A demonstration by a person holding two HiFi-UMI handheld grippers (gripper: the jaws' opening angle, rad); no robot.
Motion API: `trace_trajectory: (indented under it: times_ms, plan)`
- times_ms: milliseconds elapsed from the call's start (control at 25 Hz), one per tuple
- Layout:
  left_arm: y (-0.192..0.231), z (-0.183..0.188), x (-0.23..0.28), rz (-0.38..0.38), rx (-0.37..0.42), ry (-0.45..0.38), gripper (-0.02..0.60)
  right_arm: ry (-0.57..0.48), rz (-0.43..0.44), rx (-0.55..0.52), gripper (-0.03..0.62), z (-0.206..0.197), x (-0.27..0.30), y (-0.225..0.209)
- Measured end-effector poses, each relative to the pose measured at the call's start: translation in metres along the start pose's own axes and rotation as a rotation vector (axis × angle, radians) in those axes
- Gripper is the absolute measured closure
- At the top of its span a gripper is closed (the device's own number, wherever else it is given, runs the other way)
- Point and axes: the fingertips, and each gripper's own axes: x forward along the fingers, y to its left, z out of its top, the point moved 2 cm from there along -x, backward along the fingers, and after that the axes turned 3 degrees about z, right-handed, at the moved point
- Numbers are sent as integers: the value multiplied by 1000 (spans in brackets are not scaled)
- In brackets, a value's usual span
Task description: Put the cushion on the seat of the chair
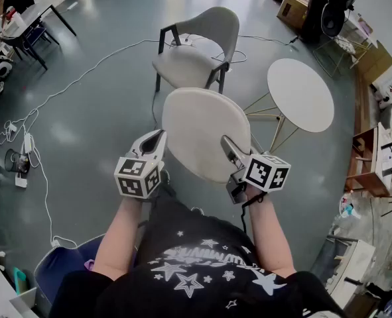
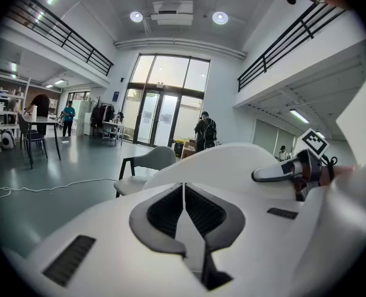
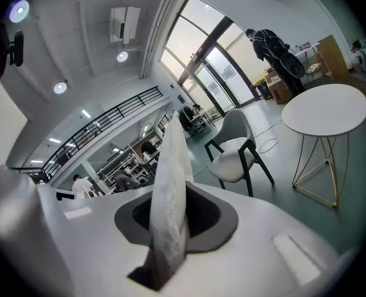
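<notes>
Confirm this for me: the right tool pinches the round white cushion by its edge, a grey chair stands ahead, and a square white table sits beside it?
Not quite. The white table beside the chair is round, not square; the head view shows it. The rest holds: the right tool pinches the round white cushion by its edge, and the grey chair stands ahead.

A round white table (image 1: 300, 95) on thin gold wire legs stands at the right. A white cable (image 1: 99, 61) snakes leftward across the glossy grey floor (image 1: 103, 131). Far right are cardboard boxes (image 1: 294, 6), far left a dark desk (image 1: 44, 15). By the far glass doors (image 2: 164, 110) is a person in dark clothes (image 2: 205, 132) — standing, back turned.
</notes>
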Motion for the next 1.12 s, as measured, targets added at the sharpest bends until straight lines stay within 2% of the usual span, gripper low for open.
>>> trace_trajectory:
  times_ms: [600, 1120]
  plan:
    - [30, -4, 7, -4, -22, 24, 561, 12, -22, 36, 536, -5, 28, -7]
    - [124, 41, 65, -32, -35, 16, 561, -29, -44, 59, 536, 50, 125, -5]
